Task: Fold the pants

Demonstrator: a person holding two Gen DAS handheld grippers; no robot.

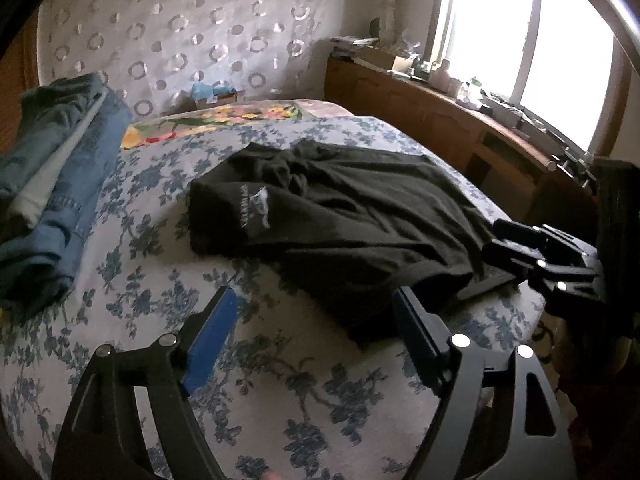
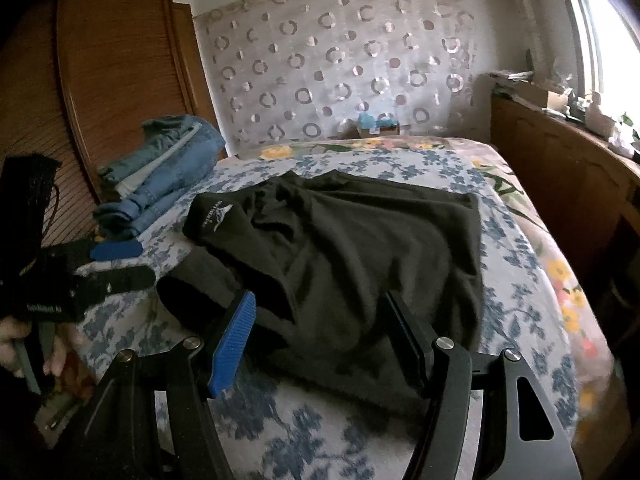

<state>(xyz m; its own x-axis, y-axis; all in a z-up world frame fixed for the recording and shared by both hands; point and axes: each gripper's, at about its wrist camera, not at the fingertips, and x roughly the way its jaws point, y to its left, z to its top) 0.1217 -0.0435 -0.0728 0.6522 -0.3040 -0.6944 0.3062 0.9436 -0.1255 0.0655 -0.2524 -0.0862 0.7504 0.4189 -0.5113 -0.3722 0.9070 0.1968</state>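
Black pants (image 1: 344,220) lie folded and rumpled mid-bed; both tongs spread, nothing pinched.

Left tongs (image 1: 316,320) hover over the bedspread (image 1: 160,264) just beside the pants' near edge, pads clear of the cloth. Right tongs (image 2: 320,328) straddle the pants' near edge from above; contact with the fabric can't be told. The white logo (image 2: 218,213) on the pants is too small to read. The person's hand (image 2: 16,344) on the left tool is cut off at frame edge and blurred. The stack of folded jeans (image 2: 160,176) sits at the bed's left side, well apart from the pants, and how many pieces it holds is unclear. Floral blue-white bedspread, circle-patterned curtain (image 2: 340,68) behind the bed, wooden wardrobe (image 2: 112,72) left, and a cluttered wooden sideboard (image 1: 440,112) under the blown-out window (image 1: 540,40); the clutter is unidentifiable.
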